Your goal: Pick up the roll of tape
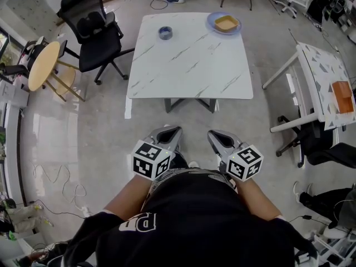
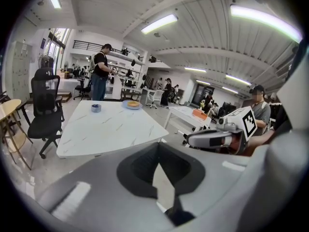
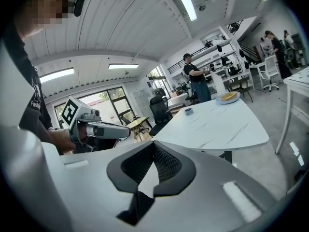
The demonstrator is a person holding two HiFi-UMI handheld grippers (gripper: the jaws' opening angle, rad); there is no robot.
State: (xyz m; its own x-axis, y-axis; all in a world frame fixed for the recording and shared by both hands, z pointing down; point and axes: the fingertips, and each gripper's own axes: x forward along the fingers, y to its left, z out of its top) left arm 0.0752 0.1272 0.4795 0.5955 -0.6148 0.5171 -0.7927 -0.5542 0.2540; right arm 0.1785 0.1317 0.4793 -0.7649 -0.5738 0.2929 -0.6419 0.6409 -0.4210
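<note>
Far across table, roll of tape, left hand-held gripper and right hand-held gripper clenched empty, shirt print beginning "Fash"

roll of tape on the table's far left, plate far right, office chair left of it.

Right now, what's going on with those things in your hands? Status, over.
Shut, empty, near body: left hand-held gripper, right hand-held gripper. roll of tape untouched on table, far side. Nothing in the way.
</note>
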